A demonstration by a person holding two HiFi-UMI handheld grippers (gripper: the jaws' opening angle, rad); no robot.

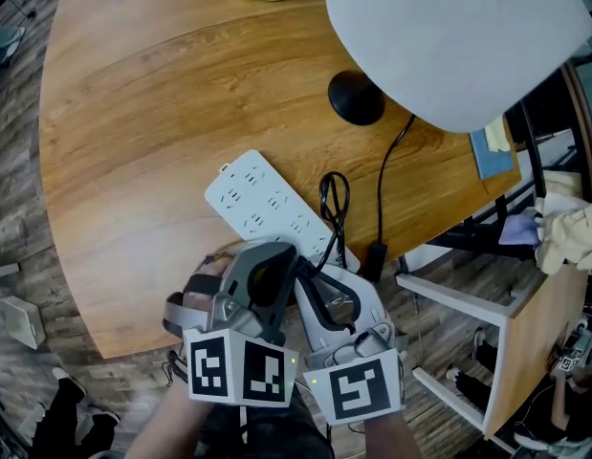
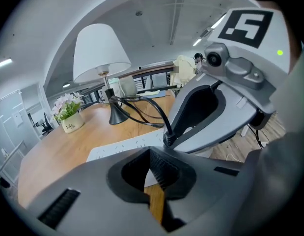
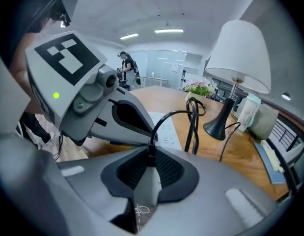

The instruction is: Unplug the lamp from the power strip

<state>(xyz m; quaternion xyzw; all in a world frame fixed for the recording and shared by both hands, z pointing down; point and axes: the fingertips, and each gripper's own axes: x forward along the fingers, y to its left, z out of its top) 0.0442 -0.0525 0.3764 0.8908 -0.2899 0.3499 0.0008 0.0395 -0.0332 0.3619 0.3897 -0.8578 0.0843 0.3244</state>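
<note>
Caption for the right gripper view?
Right gripper shut on black lamp cord at its plug end; left gripper alongside; white power strip and white-shaded lamp beyond on wooden table.

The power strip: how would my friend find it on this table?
Find the big wooden table with the white-shaded lamp. In front of the lamp, near the table's closest edge, lies a flat white bar dotted with socket holes: the power strip. Unlike the thin black cord looped beside it, it is wide, white and rectangular.

Round wooden counter (image 1: 133,161) stood on grey plank floor (image 1: 18,218). White ceiling (image 3: 142,9) carried strip lights (image 3: 169,31). Glass partitions (image 3: 161,65) lined far side.
</note>
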